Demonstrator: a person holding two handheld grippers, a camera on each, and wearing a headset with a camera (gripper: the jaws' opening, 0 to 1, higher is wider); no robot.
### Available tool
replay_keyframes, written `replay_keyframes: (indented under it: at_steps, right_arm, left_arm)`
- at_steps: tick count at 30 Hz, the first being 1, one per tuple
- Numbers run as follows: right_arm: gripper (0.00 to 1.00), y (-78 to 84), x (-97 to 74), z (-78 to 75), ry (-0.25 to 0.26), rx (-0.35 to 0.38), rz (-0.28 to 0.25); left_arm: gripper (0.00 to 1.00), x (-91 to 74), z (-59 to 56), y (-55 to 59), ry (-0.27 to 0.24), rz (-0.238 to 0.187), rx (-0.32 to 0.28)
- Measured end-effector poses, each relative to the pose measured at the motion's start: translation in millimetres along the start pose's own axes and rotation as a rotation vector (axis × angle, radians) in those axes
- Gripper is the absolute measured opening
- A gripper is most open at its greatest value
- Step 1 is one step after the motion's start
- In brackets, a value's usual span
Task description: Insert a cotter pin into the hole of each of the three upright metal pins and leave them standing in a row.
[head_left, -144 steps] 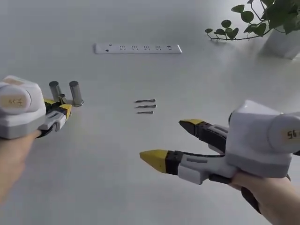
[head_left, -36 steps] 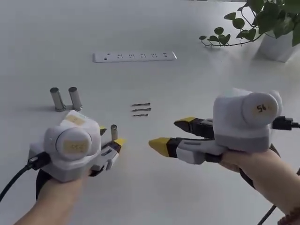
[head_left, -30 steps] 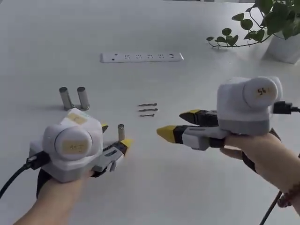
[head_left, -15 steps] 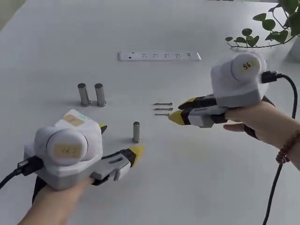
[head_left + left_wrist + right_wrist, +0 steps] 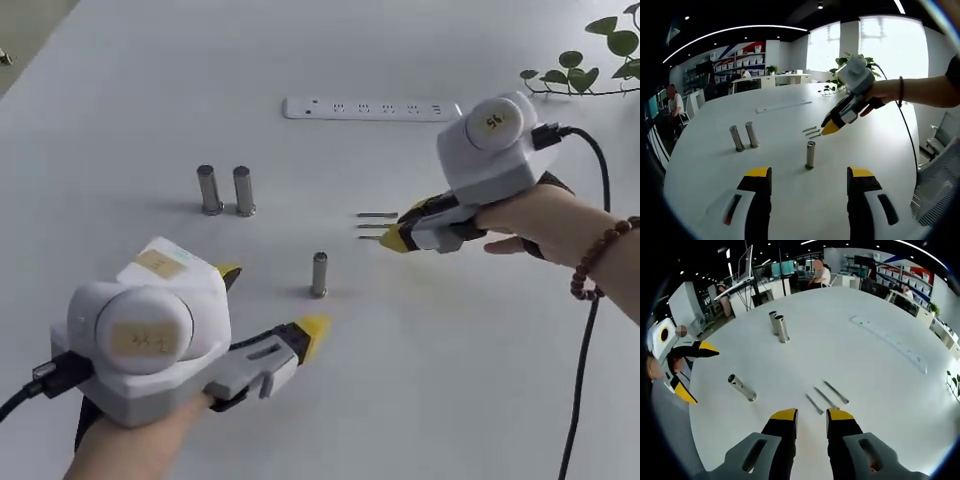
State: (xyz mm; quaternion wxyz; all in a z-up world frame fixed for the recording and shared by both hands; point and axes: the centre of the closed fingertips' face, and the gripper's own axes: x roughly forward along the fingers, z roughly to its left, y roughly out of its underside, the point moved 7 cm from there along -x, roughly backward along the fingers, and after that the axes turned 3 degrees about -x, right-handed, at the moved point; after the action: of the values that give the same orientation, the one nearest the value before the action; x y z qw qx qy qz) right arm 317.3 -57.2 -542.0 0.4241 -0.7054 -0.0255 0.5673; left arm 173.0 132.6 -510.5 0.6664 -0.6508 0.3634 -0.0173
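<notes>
Bench (image 5: 480,400): white top, nothing on it enclosed or boxed. Three metal pins stood upright on the bare surface. Two of them, pin A (image 5: 208,190) and pin B (image 5: 243,190), stood just beside each other toward the left edge, apart but close. The third pin (image 5: 319,274) stood alone nearer the person, well apart from the pair, roughly mid-bench. Pins looked like short grey steel cylinders with a slightly wider foot; no cross hole could be made out at this resolution, and no cotter pin sat in any of them. Three cotter pins (image 5: 377,226) lay flat to the right of the pair: thin, grey, parallel, one behind another, not touching. A white power strip (image 5: 372,108) lay toward the far edge, and plant leaves (image 5: 600,25) trailed in at the far right corner. Left gripper (image 5: 272,298) was held low at the near edge, jaws spread wide with nothing between them; in the left gripper view the lone pin stood ahead of the gap, clear of both yellow tips. Right gripper (image 5: 398,230) was angled down with its tips just beside the right-hand ends of the cotter pins; jaws parted only by a narrow gap, and the right gripper view showed that gap bare, the nearest cotter pin lying just ahead of it
</notes>
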Motion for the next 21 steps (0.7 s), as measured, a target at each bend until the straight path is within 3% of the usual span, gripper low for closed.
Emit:
replay_keyframes:
  at_steps: [3, 5, 10, 17, 21]
  right_arm:
    - [0.18, -0.8, 2.8, 4.7, -0.005, -0.011, 0.025]
    - [0.17, 1.8, 10.1, -2.3, -0.011, -0.020, 0.043]
    - [0.15, 2.7, 14.5, -3.5, -0.013, -0.043, 0.074]
    - [0.10, 0.5, 15.7, -9.1, -0.016, -0.034, 0.082]
    - [0.06, 2.4, 13.4, -6.4, -0.010, -0.103, 0.105]
  left_arm:
    - [0.61, -1.7, 2.7, -1.6, -0.002, -0.002, -0.006]
    - [0.61, -2.6, 4.5, -3.1, -0.001, -0.006, -0.012]
    - [0.60, -3.8, 8.6, -5.1, -0.005, -0.011, -0.025]
    - [0.57, -4.2, 10.6, -5.2, -0.011, -0.016, -0.032]
    - [0.56, -5.1, 12.2, -2.2, -0.034, -0.008, -0.040]
